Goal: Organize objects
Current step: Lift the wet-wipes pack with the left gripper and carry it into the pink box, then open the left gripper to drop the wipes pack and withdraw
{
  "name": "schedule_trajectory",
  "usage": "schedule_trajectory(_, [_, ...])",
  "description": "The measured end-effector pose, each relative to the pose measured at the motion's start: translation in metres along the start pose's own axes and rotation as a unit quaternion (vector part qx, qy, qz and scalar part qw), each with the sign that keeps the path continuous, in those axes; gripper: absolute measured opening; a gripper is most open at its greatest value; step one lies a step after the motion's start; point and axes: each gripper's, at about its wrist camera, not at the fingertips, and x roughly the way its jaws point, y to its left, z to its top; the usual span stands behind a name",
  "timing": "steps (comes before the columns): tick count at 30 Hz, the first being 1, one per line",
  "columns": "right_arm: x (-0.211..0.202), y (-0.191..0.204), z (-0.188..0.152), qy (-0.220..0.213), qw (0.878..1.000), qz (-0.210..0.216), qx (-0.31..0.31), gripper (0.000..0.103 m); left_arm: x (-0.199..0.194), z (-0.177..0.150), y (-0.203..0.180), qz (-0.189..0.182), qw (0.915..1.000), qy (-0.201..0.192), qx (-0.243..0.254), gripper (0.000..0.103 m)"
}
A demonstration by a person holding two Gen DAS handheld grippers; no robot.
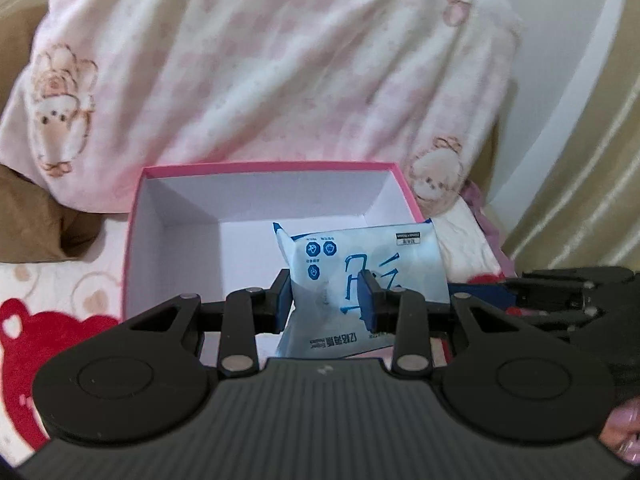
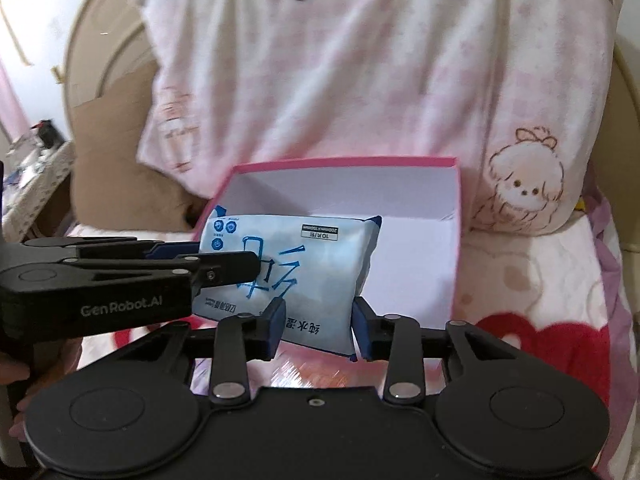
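A light blue pack of wet wipes (image 1: 400, 264) with blue lettering hangs tilted over the near edge of an open pink box (image 1: 260, 168), whose white inside shows nothing else. My left gripper (image 1: 325, 300) is shut on the pack's middle. In the right wrist view the same pack (image 2: 320, 264) hangs in front of the box (image 2: 344, 162). My right gripper (image 2: 316, 326) pinches the pack's lower edge, with a pad pressed on each side. The left gripper (image 2: 256, 262) comes in from the left and clamps the pack. The right gripper (image 1: 484, 294) shows at the right edge of the left wrist view.
A pink and white pillow with cartoon figures (image 2: 360, 80) leans right behind the box. The box rests on a sheet with red bear shapes (image 2: 540, 340). Brown cardboard (image 2: 108, 120) and a cluttered side table (image 2: 36, 176) stand at the left. A hand (image 1: 624, 432) holds the right gripper.
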Motion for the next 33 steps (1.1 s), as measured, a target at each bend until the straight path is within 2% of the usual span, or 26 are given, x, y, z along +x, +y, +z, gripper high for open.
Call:
schedule_trajectory(5, [0.045,-0.004,0.028,0.019,0.999,-0.046,-0.019,0.041,0.050,0.022,0.020,-0.011,0.9997,0.003,-0.022,0.033])
schedule_trajectory(11, [0.091,-0.011,0.049,0.049,0.992,-0.094,-0.066,0.040,0.101,0.030,0.045,-0.036,0.9964,0.022,-0.073,0.033])
schedule_trajectory(17, [0.117,-0.008,0.055,0.074,0.984,-0.126,-0.097,0.040,0.127,0.029,0.053,-0.036,0.9946,0.038,-0.090,0.033])
schedule_trajectory(22, [0.130,-0.007,0.055,0.082,0.980,-0.148,-0.108,0.040,0.140,0.029,0.053,-0.033,0.9938,0.049,-0.094,0.033])
schedule_trajectory(25, [0.136,-0.003,0.052,0.081,0.973,-0.168,-0.138,0.040,0.147,0.031,0.052,-0.028,0.9934,0.053,-0.097,0.034])
schedule_trajectory(27, [0.138,-0.007,0.052,0.082,0.973,-0.170,-0.134,0.042,0.154,0.033,0.052,-0.025,0.9926,0.060,-0.103,0.033])
schedule_trajectory(30, [0.129,-0.016,0.050,0.060,0.977,-0.162,-0.123,0.045,0.168,0.032,0.048,0.003,0.9912,0.084,-0.102,0.032])
schedule_trajectory(33, [0.112,-0.024,0.043,0.039,0.984,-0.130,-0.118,0.046,0.182,0.028,0.043,0.027,0.9872,0.120,-0.101,0.033])
